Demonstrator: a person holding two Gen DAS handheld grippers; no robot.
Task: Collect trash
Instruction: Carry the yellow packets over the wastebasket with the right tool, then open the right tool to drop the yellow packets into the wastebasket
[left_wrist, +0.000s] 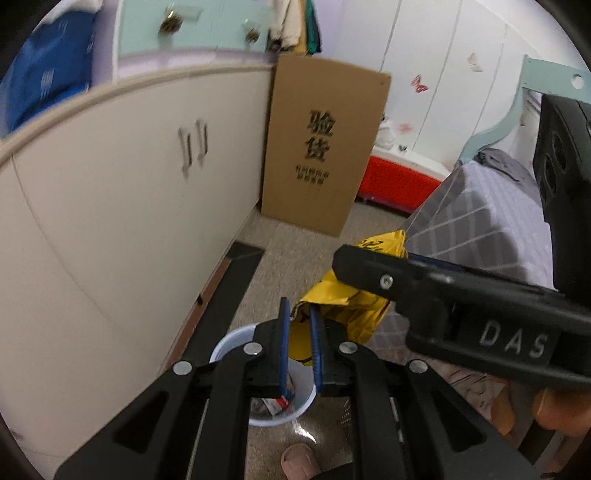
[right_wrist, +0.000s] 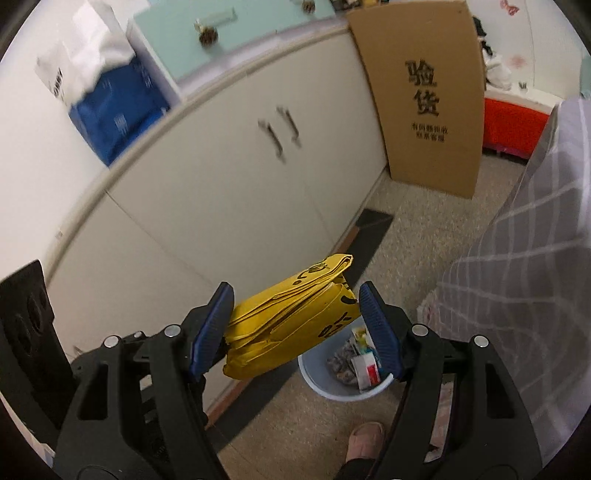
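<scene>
A folded yellow bag with black print (right_wrist: 288, 317) hangs in the air above a pale blue waste bin (right_wrist: 314, 380) that stands on the floor with wrappers inside. My right gripper (right_wrist: 293, 291) is wide, and both blue pads press on the bag's ends. In the left wrist view my left gripper (left_wrist: 299, 306) is nearly closed and pinches an edge of the yellow bag (left_wrist: 332, 295). One finger (left_wrist: 373, 275) of the right gripper crosses over the bag from the right. The bin (left_wrist: 229, 343) lies right under my left fingers, partly hidden by them.
A cream cabinet (right_wrist: 221, 177) runs along the left, with a dark mat (right_wrist: 373, 225) at its foot. A tall cardboard box (right_wrist: 428, 96) leans at the far end and a red crate (right_wrist: 513, 125) sits beyond. A grey checked bed cover (right_wrist: 535, 240) is on the right. A pink slipper (right_wrist: 364, 435) is near the bin.
</scene>
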